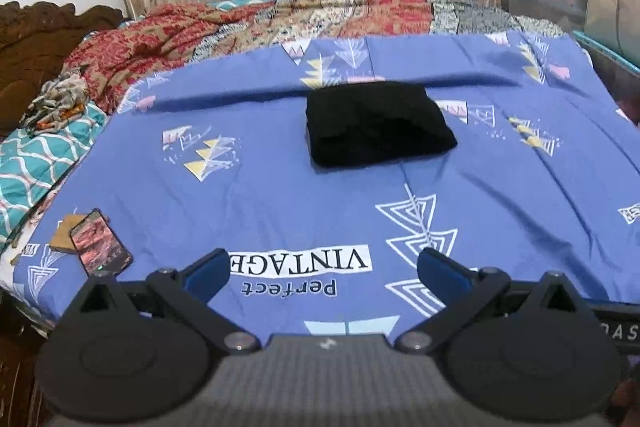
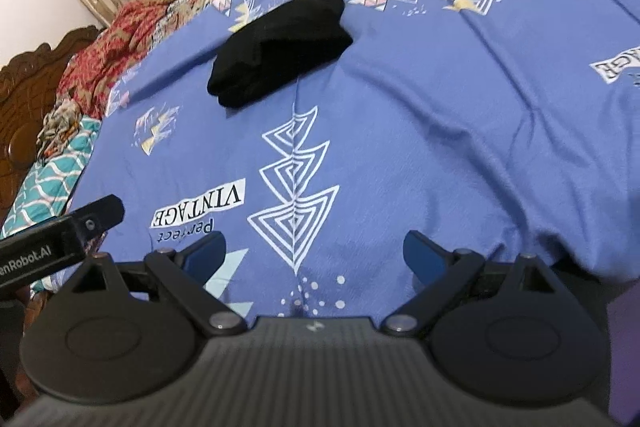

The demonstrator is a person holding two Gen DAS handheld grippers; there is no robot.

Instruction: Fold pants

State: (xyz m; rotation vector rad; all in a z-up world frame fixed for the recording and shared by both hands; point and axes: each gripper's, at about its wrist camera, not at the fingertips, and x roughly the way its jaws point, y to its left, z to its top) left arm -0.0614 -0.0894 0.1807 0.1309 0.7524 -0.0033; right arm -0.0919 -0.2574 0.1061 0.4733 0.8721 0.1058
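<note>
Left wrist view: we see the sheet [image 1: 280,195] covering the bed, the pants [image 1: 376,125] folded at its centre, a phone [image 1: 101,243] near left. Left gripper [image 1: 323,271] and right gripper [image 2: 314,255] both gape wide, empty.

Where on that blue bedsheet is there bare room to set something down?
Bare: the blue printed bedsheet between the folded black pants and both grippers, and right of the pants. Crowded: the near-left corner with a smartphone, and the rumpled red patterned quilt behind.
</note>
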